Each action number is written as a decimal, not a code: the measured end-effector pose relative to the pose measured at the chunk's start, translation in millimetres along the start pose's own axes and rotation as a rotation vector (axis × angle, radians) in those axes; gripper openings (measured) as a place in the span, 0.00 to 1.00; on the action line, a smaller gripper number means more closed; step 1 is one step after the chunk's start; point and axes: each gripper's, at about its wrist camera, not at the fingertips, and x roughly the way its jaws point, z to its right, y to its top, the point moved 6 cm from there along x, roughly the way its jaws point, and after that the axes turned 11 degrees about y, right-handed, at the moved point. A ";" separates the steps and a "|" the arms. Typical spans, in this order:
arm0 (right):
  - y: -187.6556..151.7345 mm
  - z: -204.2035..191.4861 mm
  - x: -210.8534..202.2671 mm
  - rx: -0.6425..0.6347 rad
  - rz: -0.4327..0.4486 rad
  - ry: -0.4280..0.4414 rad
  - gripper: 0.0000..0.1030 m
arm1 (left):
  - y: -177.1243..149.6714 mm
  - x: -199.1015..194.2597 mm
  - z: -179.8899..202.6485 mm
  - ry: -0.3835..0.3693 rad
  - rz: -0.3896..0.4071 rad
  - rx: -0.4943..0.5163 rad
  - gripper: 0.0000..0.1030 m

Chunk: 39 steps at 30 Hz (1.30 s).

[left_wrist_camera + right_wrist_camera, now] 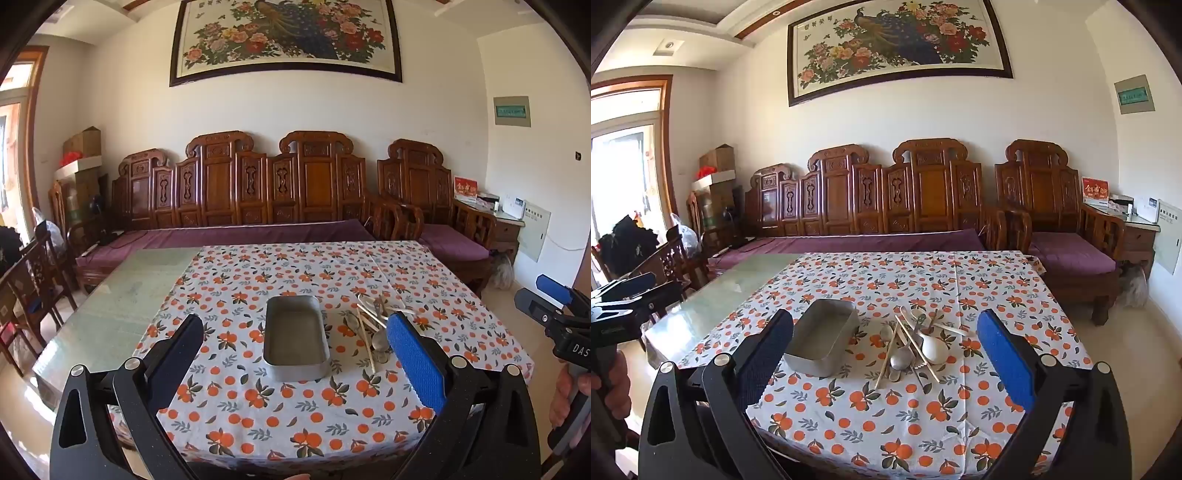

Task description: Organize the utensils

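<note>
An empty grey metal tray [295, 334] sits mid-table on the orange-print cloth; it also shows in the right wrist view [822, 338]. Right of it lies a loose pile of utensils [373, 325]: metal spoons, a white ceramic spoon [932, 347] and wooden chopsticks [916, 345]. My left gripper [295, 354] is open and empty, held above the near table in front of the tray. My right gripper [886, 354] is open and empty, in front of the pile; it also shows at the right edge of the left wrist view [554, 306].
The cloth [258, 398] covers the table's right part; bare glass top [118, 306] lies to the left. A carved wooden sofa [258, 192] with purple cushions stands behind the table. Wooden chairs [33, 288] stand at the left.
</note>
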 end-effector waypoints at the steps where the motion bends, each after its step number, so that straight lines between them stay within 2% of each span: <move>1: 0.1 -0.5 -0.1 -0.007 0.002 -0.002 0.97 | 0.1 0.0 0.1 0.001 0.001 0.001 0.94; 14: 0.1 -0.3 -0.3 -0.006 0.003 -0.002 0.97 | 7.2 -1.6 16.4 0.011 0.013 -0.007 0.94; 16: 0.2 -0.5 -0.3 -0.005 0.003 -0.001 0.97 | 7.7 -3.8 -2.2 0.002 0.019 -0.031 0.94; 39: -0.5 0.4 0.6 0.000 0.003 -0.001 0.97 | 6.5 -5.4 -3.3 0.003 0.021 -0.039 0.94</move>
